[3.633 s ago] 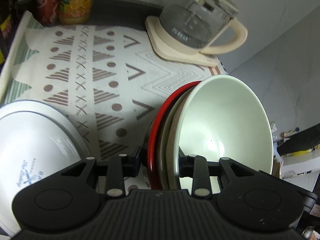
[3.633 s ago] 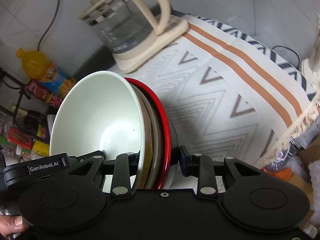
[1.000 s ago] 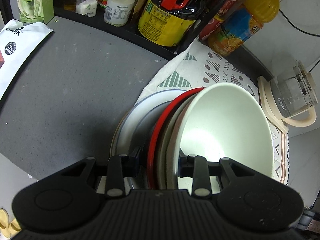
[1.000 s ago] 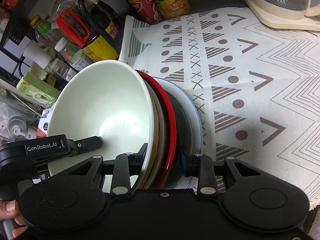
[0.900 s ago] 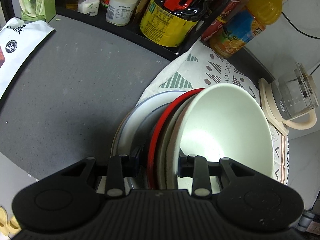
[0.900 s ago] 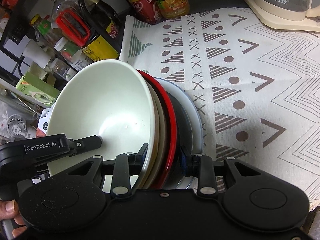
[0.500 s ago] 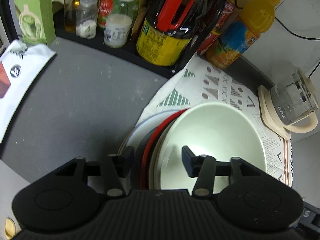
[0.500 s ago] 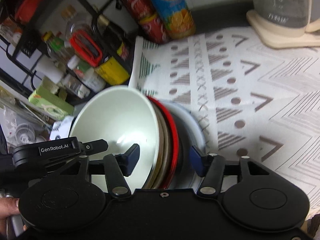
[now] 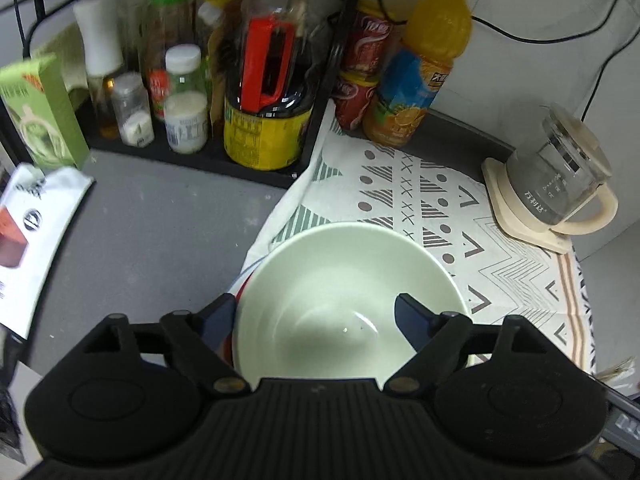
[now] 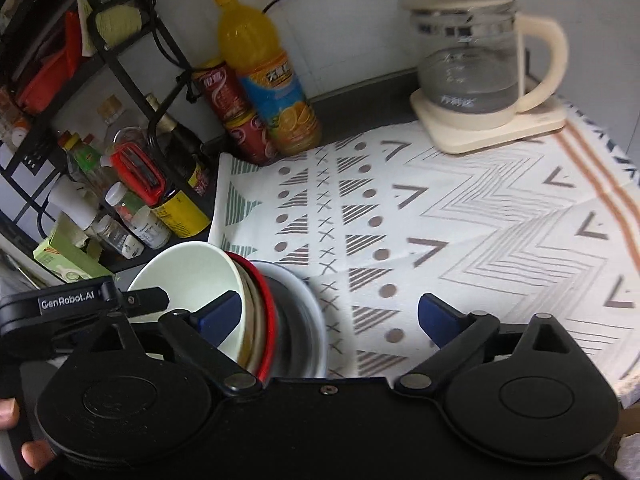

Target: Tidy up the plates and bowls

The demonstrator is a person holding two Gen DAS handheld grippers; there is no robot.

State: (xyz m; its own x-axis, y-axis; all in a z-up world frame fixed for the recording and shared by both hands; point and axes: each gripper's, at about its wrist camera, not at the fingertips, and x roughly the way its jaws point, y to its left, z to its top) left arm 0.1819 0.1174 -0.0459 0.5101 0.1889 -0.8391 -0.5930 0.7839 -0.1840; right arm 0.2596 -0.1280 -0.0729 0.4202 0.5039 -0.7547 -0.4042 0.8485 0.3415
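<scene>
A pale green bowl [image 9: 340, 292] sits on top of a stack: a beige dish, a red plate [image 10: 269, 316] and a white plate [image 10: 308, 320] at the bottom. The stack rests on the left end of the patterned cloth [image 10: 460, 220]. My left gripper [image 9: 316, 316] is open, its fingers spread on either side of the bowl's near rim. My right gripper [image 10: 332, 316] is open above the stack's right edge, holding nothing. The pale green bowl [image 10: 188, 276] also shows in the right wrist view, with the left gripper's body beside it.
A black rack [image 9: 200, 152] with bottles and jars stands behind the stack. An orange juice bottle [image 10: 268, 76] and red cans [image 10: 240, 120] stand at the wall. A glass kettle [image 10: 480, 68] on a cream base sits at the back right. A grey counter [image 9: 152, 232] lies left.
Both grippers have opened and let go of the stack, which now rests on the white plate. Both have drawn back and up from it.
</scene>
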